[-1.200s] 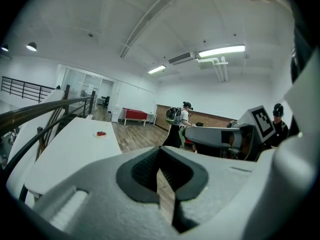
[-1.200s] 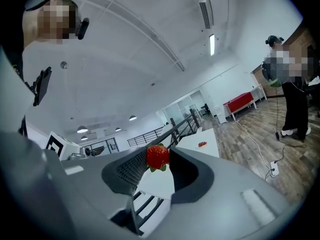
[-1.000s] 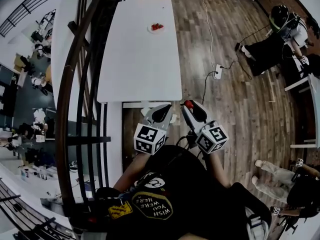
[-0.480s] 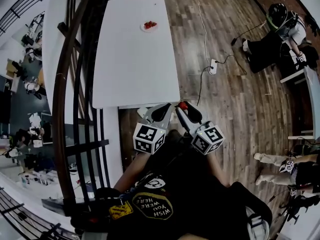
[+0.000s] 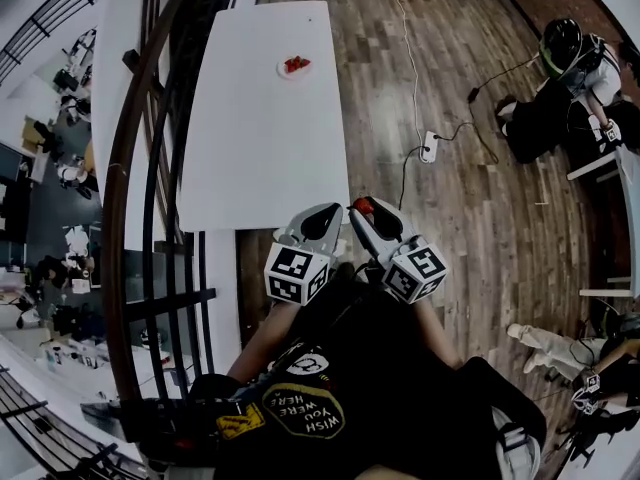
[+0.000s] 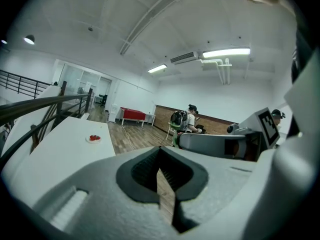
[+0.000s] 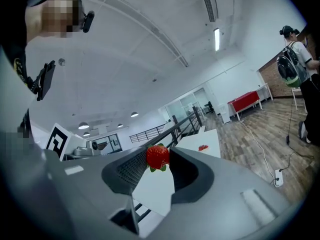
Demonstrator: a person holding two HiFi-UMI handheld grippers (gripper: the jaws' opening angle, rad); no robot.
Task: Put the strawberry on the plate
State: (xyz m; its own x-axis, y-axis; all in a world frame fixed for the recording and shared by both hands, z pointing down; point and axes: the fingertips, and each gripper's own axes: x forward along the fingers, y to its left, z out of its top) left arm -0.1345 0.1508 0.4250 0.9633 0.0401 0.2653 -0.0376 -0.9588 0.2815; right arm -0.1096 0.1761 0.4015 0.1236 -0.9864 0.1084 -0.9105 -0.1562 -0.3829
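Strawberry (image 7: 158,157) sits pinched between the pads of the right tool (image 7: 159,160), which hangs just short of the near edge of the white surface (image 5: 260,138). The plate (image 5: 293,66), with red fruit on it, lies at the surface's far end, well apart. Beside the right tool, the left tool (image 6: 161,170) has its tips together and is empty.

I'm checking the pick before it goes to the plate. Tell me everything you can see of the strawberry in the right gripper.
The strawberry is small, bright red and glossy, with speckled skin and green leaves showing at its underside. It looks whole. It sits at the tips of the right gripper, pinched between the two dark ribbed pads and touching nothing else. It is held in the air just off the near corner of the white table, far from the plate at the other end.
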